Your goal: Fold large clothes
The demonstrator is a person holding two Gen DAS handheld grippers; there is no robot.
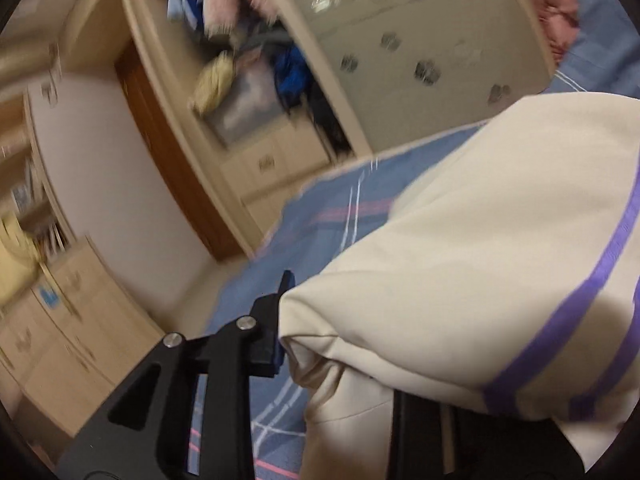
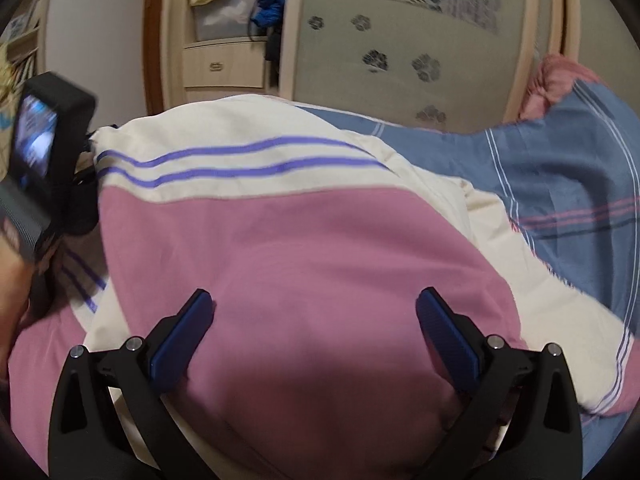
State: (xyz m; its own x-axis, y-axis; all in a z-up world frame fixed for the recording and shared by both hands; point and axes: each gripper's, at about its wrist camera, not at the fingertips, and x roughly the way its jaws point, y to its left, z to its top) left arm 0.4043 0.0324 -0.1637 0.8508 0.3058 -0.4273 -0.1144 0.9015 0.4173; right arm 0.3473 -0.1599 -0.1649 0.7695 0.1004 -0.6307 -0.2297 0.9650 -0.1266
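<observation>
While the left wrist view is smeared by motion blur, its main content reads clearly enough: the left gripper has a bunched fold of the cream, pink and purple-striped fabric garment draped over and between its fingers. One black finger with a blue pad shows at the cloth's edge; the other is buried under fabric, so I cannot tell whether the jaws are clamped or merely loaded. Cloth hangs lifted above the blue plaid bedsheet. Beyond it, a beige wardrobe with a frosted flower-print sliding door stands with its shelves stuffed with clothes.

From the right wrist view, the right gripper has its jaws spread wide apart, blue pads on either side of the garment's pink panel, just above it or touching, not pinching. Garment lies heaped on the bedsheet, cream band with two purple stripes farther out, a second layer visible beneath at left. Left gripper's black body with a small screen shows at the far left edge, against the cloth's left end. A pink cloth bundle sits at the bed's far corner.

Judgement: folding is partway. At least one layer looks doubled over, but the stack is lumpy, edges unaligned; further folds and smoothing remain.
</observation>
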